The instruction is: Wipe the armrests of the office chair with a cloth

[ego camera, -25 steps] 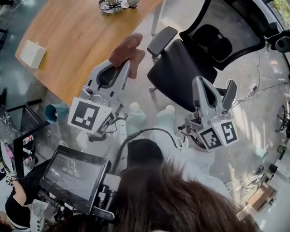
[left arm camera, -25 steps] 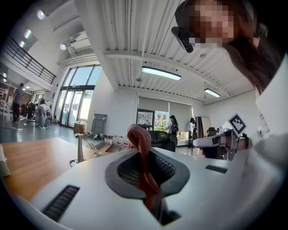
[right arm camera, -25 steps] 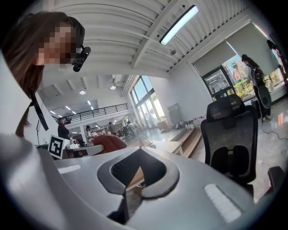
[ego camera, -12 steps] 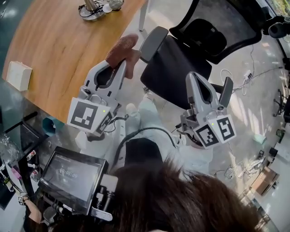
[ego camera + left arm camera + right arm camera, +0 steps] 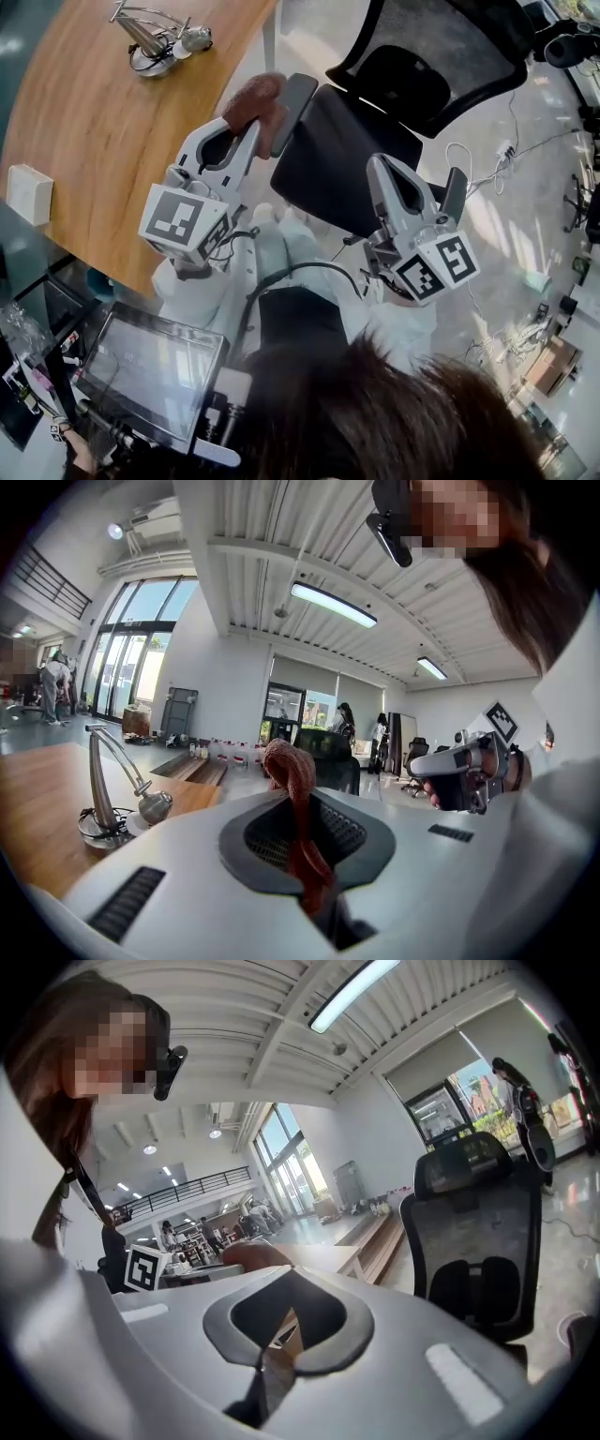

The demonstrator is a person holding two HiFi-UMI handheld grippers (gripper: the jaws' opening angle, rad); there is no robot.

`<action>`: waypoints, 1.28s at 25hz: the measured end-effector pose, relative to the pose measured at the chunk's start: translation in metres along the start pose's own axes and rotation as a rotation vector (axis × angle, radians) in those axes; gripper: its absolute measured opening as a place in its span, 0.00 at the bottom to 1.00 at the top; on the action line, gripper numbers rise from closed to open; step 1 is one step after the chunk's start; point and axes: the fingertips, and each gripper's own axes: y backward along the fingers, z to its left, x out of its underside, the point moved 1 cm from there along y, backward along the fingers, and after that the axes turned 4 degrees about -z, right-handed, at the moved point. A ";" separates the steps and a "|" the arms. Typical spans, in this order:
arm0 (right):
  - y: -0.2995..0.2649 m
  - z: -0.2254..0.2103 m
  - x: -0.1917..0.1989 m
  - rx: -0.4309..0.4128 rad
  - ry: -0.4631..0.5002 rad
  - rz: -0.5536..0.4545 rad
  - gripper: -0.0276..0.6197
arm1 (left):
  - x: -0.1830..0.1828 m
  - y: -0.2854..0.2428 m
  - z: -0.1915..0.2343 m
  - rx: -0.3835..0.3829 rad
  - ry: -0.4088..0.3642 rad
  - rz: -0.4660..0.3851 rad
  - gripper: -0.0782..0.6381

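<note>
Left gripper [image 5: 246,131]: jaws clamped on the brown cloth [image 5: 253,97]. In the left gripper view the cloth runs up through the closed jaws and bunches above them. From the head view the cloth sits right at the bench-side armrest [image 5: 294,111] of the chair [image 5: 328,159] and overlaps its edge. Can't tell if it's actually touching.

Right gripper [image 5: 422,183]: jaws apart, nothing between them. It hovers over the seat's right edge, well apart from the cloth.

Chair has its seat toward the person, with the mesh back [image 5: 441,56] on the far side.

Wood bench [image 5: 94,122] to the left carries 1 metal stand [image 5: 150,42] and 1 white box [image 5: 28,192], both well apart from the cloth. A screen [image 5: 150,366] sits in front of the person, below the left gripper.
</note>
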 end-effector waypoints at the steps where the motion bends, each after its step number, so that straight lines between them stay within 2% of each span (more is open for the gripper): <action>1: -0.001 -0.006 0.003 0.002 -0.023 0.008 0.05 | 0.002 -0.010 0.002 0.010 -0.011 0.016 0.14; 4: -0.007 -0.019 0.014 0.019 -0.068 0.025 0.05 | 0.010 -0.040 0.014 0.047 -0.055 0.076 0.14; 6: -0.011 -0.029 0.021 0.044 -0.101 0.023 0.05 | 0.023 -0.061 0.023 0.079 -0.116 0.140 0.14; 9: -0.015 -0.042 0.032 0.081 -0.163 0.020 0.05 | 0.048 -0.096 0.032 0.146 -0.260 0.259 0.14; 13: -0.020 -0.056 0.045 0.106 -0.193 0.035 0.05 | 0.091 -0.151 0.046 0.224 -0.483 0.408 0.14; 19: -0.015 -0.081 0.062 0.151 -0.244 0.049 0.05 | 0.159 -0.217 0.070 0.293 -0.771 0.608 0.14; 22: -0.008 -0.092 0.070 0.180 -0.271 0.055 0.05 | 0.189 -0.237 0.069 0.347 -0.881 0.662 0.14; 26: -0.004 -0.105 0.074 0.203 -0.285 0.057 0.05 | 0.216 -0.254 0.065 0.398 -0.972 0.712 0.14; 32: -0.002 -0.109 0.073 0.201 -0.301 0.052 0.05 | 0.248 -0.237 0.049 0.503 -1.105 0.777 0.14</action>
